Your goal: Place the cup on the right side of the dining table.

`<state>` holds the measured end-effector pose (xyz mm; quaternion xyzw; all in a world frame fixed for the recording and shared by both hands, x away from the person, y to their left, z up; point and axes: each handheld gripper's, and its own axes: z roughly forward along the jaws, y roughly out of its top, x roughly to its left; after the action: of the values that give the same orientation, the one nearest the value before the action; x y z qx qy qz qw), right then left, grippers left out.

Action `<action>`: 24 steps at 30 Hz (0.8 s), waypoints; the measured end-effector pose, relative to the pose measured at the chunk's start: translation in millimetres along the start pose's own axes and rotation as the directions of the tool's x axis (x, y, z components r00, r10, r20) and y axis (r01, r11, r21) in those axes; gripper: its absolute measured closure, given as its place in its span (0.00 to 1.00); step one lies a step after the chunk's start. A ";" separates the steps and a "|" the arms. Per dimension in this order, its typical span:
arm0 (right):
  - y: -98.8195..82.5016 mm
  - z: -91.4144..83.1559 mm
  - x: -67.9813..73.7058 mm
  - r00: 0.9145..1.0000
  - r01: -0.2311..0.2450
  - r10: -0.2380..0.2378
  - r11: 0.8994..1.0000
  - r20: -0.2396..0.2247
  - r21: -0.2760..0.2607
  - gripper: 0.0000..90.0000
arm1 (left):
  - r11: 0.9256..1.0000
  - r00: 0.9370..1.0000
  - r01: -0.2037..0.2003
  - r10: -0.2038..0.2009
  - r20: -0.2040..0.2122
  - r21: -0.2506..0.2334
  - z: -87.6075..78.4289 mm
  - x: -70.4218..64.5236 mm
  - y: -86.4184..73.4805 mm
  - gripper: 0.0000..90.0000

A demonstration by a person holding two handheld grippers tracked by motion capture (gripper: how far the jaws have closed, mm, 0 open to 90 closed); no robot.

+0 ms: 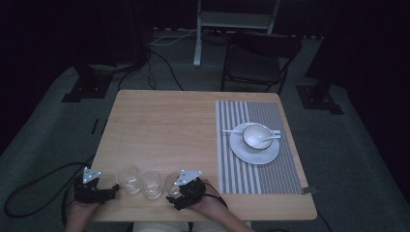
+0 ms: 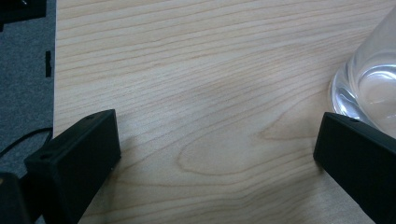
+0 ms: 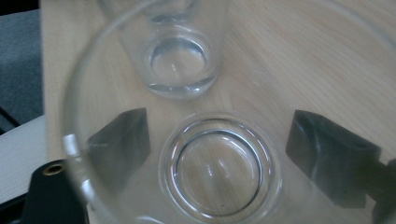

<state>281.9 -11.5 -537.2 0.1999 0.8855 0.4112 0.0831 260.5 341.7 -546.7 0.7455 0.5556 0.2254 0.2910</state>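
Observation:
Three clear empty glasses stand in a row near the table's front edge: a left glass (image 1: 128, 178), a middle glass (image 1: 152, 183) and a right glass (image 1: 172, 181). My right gripper (image 1: 177, 191) has its jaws on either side of the right glass (image 3: 219, 168), pressed against its wall; the glass stands on the wood. The middle glass (image 3: 178, 60) is just beyond it. My left gripper (image 1: 111, 189) rests at the table's front left, open (image 2: 219, 135) over bare wood. The left glass (image 2: 369, 88) is beside its right jaw.
A striped placemat (image 1: 241, 164) covers the table's right side. On it is a white plate (image 1: 241, 151) with a white bowl (image 1: 256, 134), a spoon and chopsticks. A chair (image 1: 258, 63) stands beyond the table's far edge. Cables trail off the left.

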 end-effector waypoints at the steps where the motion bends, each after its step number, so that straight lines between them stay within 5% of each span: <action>1: -0.8 1.8 0.9 1.000 -0.006 0.006 1.000 0.010 0.001 0.19 | 1.000 1.000 0.000 0.000 0.000 0.000 0.0 0.0 0.0 0.01; 9: -1.1 11.0 4.4 1.000 0.002 -0.004 0.997 0.025 0.075 0.25 | 1.000 1.000 -0.003 0.003 0.002 0.000 0.0 0.1 0.0 0.01; 24: -3.4 6.0 2.2 0.997 -0.043 0.040 0.998 0.062 0.039 0.25 | 1.000 1.000 -0.006 0.006 0.005 0.000 -0.1 0.0 -0.1 0.01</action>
<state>280.8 -8.3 -543.7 0.2323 0.8863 0.3887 0.0974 260.4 341.8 -546.6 0.7477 0.5528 0.2245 0.2916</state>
